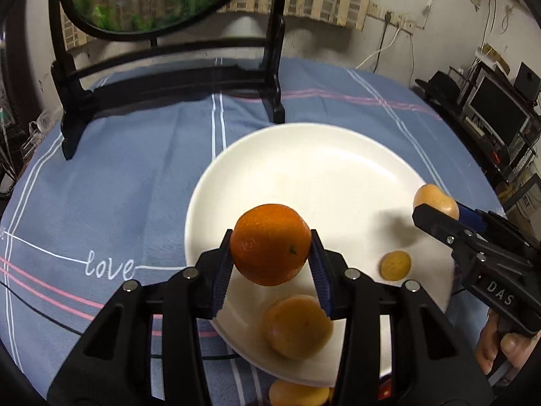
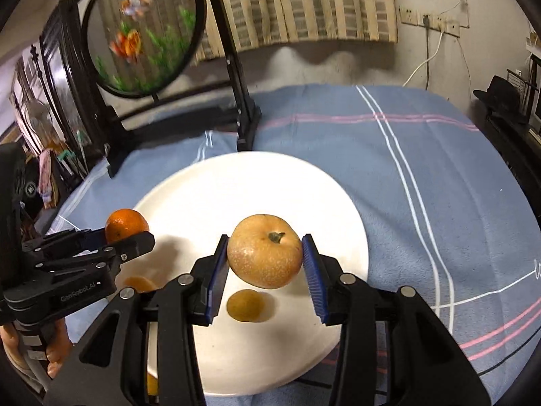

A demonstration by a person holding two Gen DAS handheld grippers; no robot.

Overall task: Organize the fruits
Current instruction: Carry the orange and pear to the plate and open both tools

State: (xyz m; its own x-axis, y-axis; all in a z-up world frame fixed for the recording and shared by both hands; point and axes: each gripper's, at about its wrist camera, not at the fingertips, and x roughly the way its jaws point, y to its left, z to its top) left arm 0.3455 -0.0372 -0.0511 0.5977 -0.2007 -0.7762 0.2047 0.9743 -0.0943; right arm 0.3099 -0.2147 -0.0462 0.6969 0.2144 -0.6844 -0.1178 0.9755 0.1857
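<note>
Fruits hang over the white plate [image 1: 304, 155] — the orange [image 1: 270, 244] clamped in the left gripper [image 1: 270, 264], the pear [image 2: 264, 251] in the right gripper [image 2: 264, 270]. Plate lies directly below both; the pear sits nearer its centre.

Your orange [image 1: 270, 243] is round and deep orange with a pebbled skin, its small green stem scar turned to the side; it hangs above the near part of the white plate [image 1: 321, 169], not touching it. Your pear [image 2: 264, 251] is squat, tan-yellow and speckled, its short stem stub facing up, and it hangs over the middle of the same plate. The plate is round, shallow and glossy, lying flat on the blue striped cloth [image 2: 422, 169].
</note>
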